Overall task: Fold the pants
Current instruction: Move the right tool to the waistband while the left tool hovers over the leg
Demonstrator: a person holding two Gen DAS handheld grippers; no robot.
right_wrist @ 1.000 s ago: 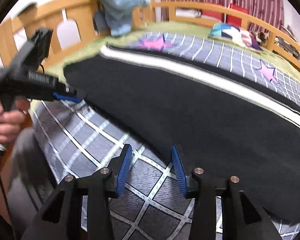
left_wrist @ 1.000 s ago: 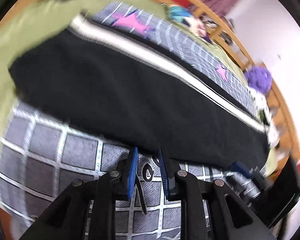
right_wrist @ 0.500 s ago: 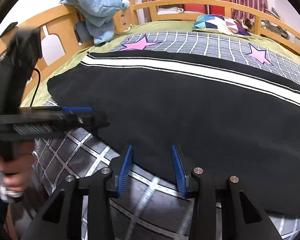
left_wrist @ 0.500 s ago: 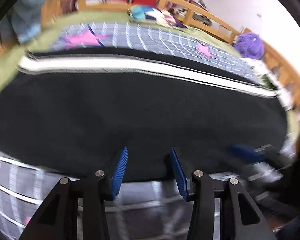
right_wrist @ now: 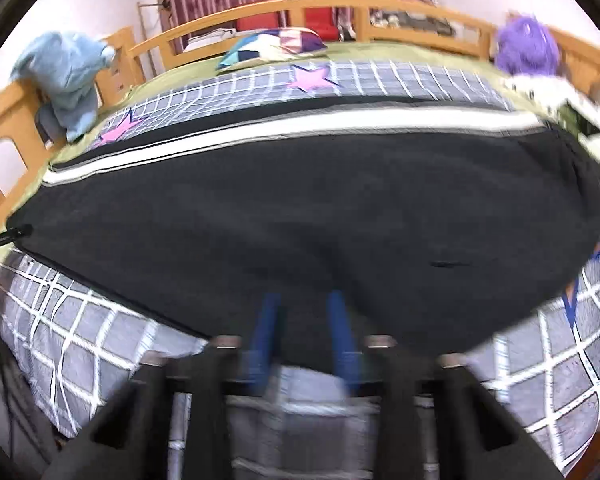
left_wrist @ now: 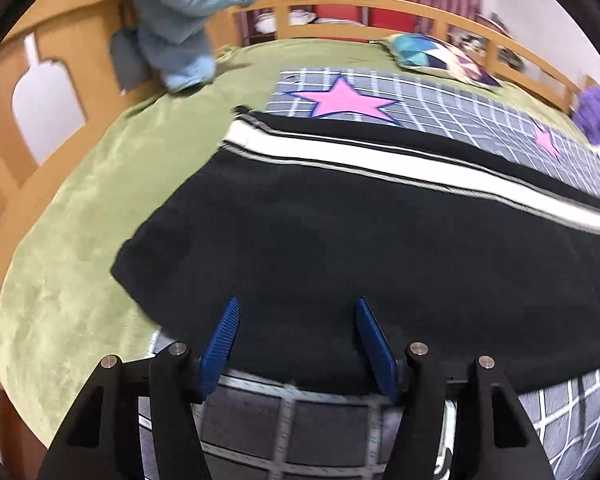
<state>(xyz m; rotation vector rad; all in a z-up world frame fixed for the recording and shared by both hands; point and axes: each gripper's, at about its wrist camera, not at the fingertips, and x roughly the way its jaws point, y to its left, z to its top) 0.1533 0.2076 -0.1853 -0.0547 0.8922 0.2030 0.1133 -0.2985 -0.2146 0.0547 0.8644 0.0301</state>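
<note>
Black pants [left_wrist: 360, 240] with a white side stripe [left_wrist: 340, 156] lie flat and lengthwise across the bed; the right wrist view shows their full length [right_wrist: 300, 200]. My left gripper [left_wrist: 296, 320] hovers over the near edge close to the pants' left end. Its jaws are opening, the blue pads [left_wrist: 222, 340] stand wide apart, and nothing is pinched. My right gripper [right_wrist: 303, 304] is over the near edge around the middle of the pants. Its fingers [right_wrist: 266, 332] are blurred and drawn close together, and I see no cloth gripped between them.
The pants rest on a grey checked blanket with pink stars [left_wrist: 344, 100] over a green sheet [left_wrist: 80, 240]. A light blue towel [left_wrist: 184, 20] hangs on the wooden bed rail [left_wrist: 60, 60]. A patterned pillow [left_wrist: 432, 56] and a purple plush [right_wrist: 528, 44] lie at the far side.
The left gripper swung towards the pants' left end and its jaws widened. The right gripper travelled right along the near edge and its fingers drew together.
</note>
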